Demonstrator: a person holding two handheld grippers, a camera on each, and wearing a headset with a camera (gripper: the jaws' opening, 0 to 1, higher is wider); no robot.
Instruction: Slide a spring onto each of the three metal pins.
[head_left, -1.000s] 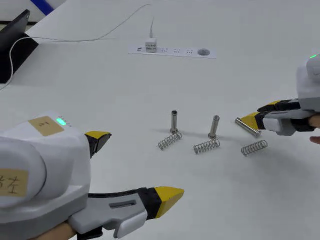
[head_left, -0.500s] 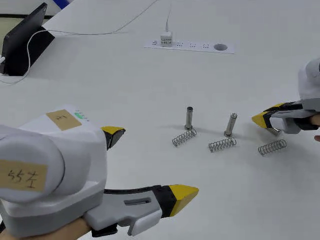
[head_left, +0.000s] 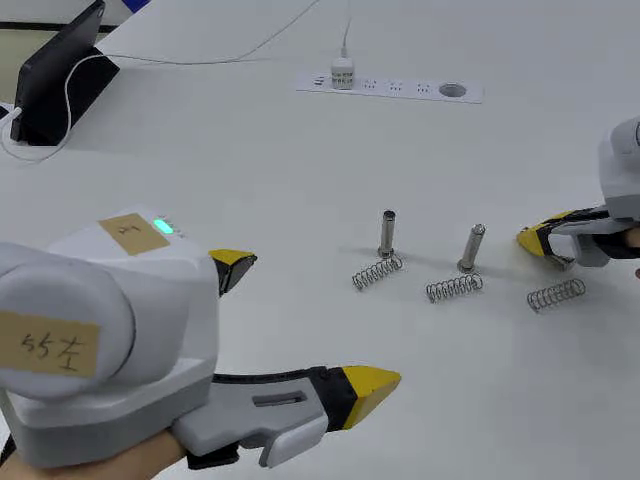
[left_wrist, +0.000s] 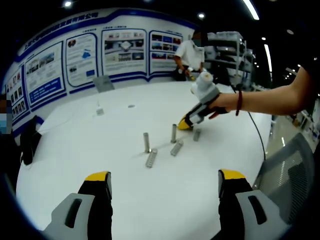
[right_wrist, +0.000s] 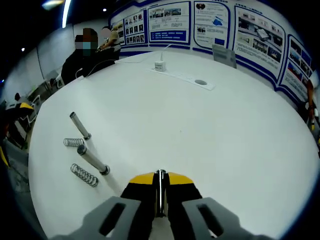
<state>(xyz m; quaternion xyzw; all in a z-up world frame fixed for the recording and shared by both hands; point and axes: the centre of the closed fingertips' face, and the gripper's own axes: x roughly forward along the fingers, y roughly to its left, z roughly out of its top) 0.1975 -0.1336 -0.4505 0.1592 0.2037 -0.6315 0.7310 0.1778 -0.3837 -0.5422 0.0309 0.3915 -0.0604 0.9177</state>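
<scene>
Two metal pins (head_left: 388, 233) (head_left: 472, 247) stand upright on the white table. A spring lies at the foot of each (head_left: 377, 271) (head_left: 454, 288), and a third spring (head_left: 556, 294) lies further right. My right gripper (head_left: 535, 241) hovers just above that third spring, shut on the third pin (right_wrist: 160, 192), which runs between its yellow tips. My left gripper (head_left: 300, 325) is held open and empty near the front left, well short of the pins (left_wrist: 146, 142) (left_wrist: 173, 133). In the left gripper view the right gripper (left_wrist: 186, 123) shows beyond them.
A white power strip (head_left: 390, 88) with a plugged charger (head_left: 343, 72) and cable lies at the back. A black device (head_left: 55, 75) leans at the far left. People stand beyond the table's far edge (left_wrist: 125, 90).
The head camera has shifted. The pin stuck out sideways from the right gripper's jaws a second ago; it now lies almost hidden behind the tips. The left gripper stays open.
</scene>
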